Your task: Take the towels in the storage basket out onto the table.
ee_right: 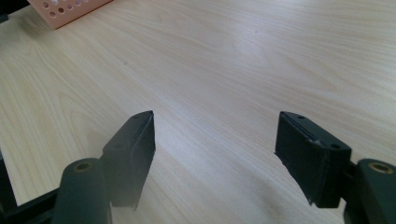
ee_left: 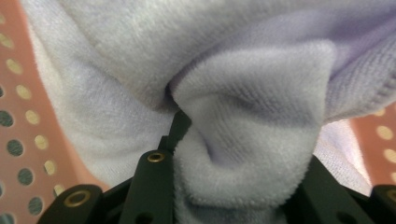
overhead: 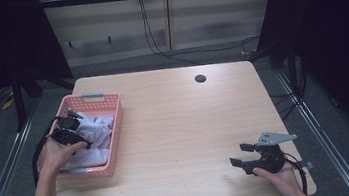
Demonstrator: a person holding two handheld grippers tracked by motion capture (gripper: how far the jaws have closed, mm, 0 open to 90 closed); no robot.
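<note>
Left gripper [overhead: 77, 134] is inside the pink basket [overhead: 117, 130], which stands at about 9 o'clock on the wooden table [overhead: 186, 127], near its left edge. In the high view the left hand [overhead: 57, 155] holds this tool from the 6 o'clock side of the basket, and its black jaws point into the pale lilac towel [overhead: 97, 132] that lies crumpled in the basket. In the left gripper view the jaws have a thick fold of the towel [ee_left: 243, 140] between them: the soft cloth bulges up from the gap, one jaw presses at its left side and the other is mostly covered by cloth at the right. So this tool is closed on the towel. The perforated pink walls of the basket [ee_left: 18, 121] are seen on both sides behind the cloth.

Right gripper [overhead: 245, 154] is at about 5 o'clock on the table, well apart from the basket, held by the right hand [overhead: 280, 178] near the front edge. Its jaws are wide apart with nothing between them; in the right gripper view [ee_right: 215, 140] they stand just over the bare wood, and I cannot tell if they touch it. A corner of the basket [ee_right: 65, 11] shows at 11 o'clock in that view. A round cable hole [overhead: 200, 78] is in the table at about 12 o'clock.
</note>
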